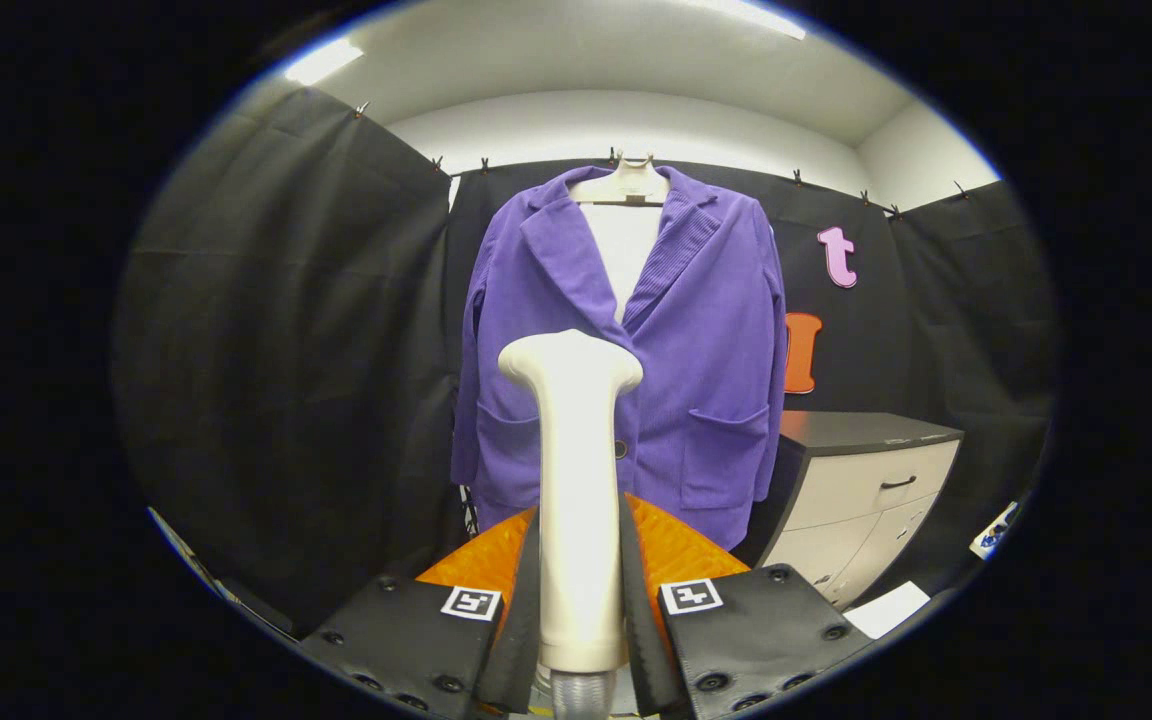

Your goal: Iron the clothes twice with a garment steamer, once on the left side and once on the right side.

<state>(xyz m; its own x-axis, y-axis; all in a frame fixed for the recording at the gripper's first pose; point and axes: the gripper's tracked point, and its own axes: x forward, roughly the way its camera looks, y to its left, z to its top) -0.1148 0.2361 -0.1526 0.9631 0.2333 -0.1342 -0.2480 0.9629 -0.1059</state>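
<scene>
A purple corduroy jacket (626, 350) hangs on a pale hanger (628, 182) against the booth's back wall, over a white shirt (624, 250). It faces me, with two front pockets and a dark button. A white garment steamer (576, 480) stands upright between my fingers, its handle pressed from both sides and its wide head pointing at the jacket's lower middle. My gripper (581, 600) is shut on that handle. The steamer's head is still some way short of the cloth and covers part of the jacket's front.
A low cabinet (866, 490) with a dark top and pale drawers stands right of the jacket. A white sheet of paper (886, 608) lies near its foot. Black cloth walls close in on the left and behind.
</scene>
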